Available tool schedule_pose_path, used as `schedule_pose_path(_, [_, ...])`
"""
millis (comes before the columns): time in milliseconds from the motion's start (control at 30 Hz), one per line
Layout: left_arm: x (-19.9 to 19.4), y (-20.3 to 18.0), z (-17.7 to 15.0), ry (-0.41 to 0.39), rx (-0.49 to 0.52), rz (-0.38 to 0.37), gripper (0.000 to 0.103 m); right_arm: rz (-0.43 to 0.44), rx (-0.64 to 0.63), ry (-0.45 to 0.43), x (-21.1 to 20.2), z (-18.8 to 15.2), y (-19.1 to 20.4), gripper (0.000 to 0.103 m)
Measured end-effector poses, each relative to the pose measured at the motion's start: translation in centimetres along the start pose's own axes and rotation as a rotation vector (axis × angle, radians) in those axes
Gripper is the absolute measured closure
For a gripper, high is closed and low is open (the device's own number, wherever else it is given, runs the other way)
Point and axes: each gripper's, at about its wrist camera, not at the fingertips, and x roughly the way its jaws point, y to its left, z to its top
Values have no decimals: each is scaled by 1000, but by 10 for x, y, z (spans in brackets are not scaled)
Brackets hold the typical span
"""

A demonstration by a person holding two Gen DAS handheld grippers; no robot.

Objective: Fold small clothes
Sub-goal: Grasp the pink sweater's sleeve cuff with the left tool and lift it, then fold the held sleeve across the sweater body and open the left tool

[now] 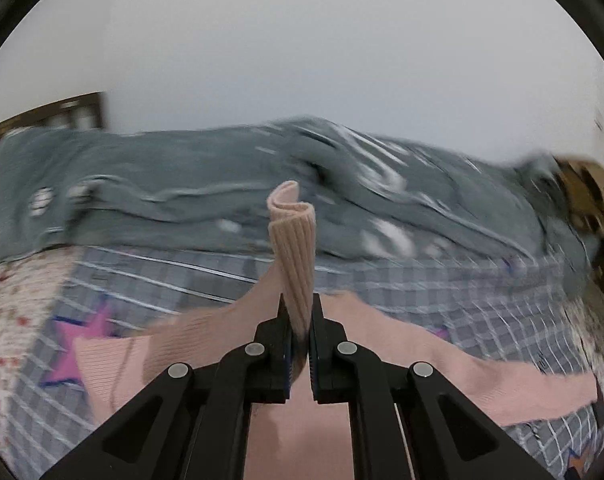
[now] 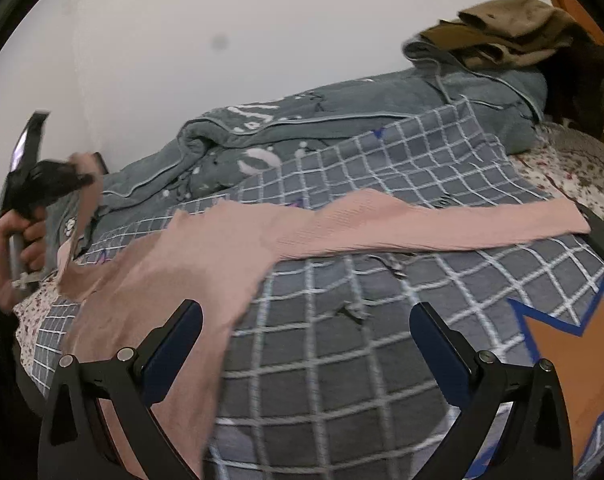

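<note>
Left gripper (image 1: 299,320): clamped on a ribbed cuff of the pink top (image 2: 189,256), cuff end standing up past the pads; seen at far left of the right wrist view, raised above the bed.
Right gripper (image 2: 306,344): jaws wide apart, nothing between them, low over the checked sheet (image 2: 382,320).
Pink top: spread flat on the sheet, one sleeve stretched right, the other lifted left.
Grey blanket (image 1: 181,200): bunched along the far side.
Brown clothes (image 2: 502,28): piled far right.
</note>
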Motion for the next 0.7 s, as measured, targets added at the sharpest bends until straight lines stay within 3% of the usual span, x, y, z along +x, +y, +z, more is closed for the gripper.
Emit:
schedule_pose_path(167, [46, -100, -49, 116, 146, -47, 96, 17, -3, 16, -4, -8, -19, 5])
schedule_pose_path(300, [74, -135, -84, 225, 194, -68, 94, 10, -16, 18, -7, -18, -33, 5])
schedule_pose_path(400, [85, -149, -104, 296, 242, -55, 84, -38, -58, 13, -3, -24, -38, 5])
schedule_pose_path(500, [78, -142, -108, 292, 218, -48, 61, -57, -79, 11, 5, -26, -44, 5])
schedule_pose_path(533, [74, -138, -106, 274, 193, -55, 39, -72, -81, 9, 10, -26, -47, 5])
schedule_pose_path(567, [70, -133, -103, 253, 172, -59, 25, -87, -80, 14, 16, -25, -51, 5])
schedule_pose_path(633, [59, -123, -99, 195, 147, -59, 24, -74, -48, 60, 23, -22, -59, 5])
schedule_pose_path(700, [53, -111, -95, 179, 145, -42, 24, -81, -39, 40, 19, -21, -61, 5])
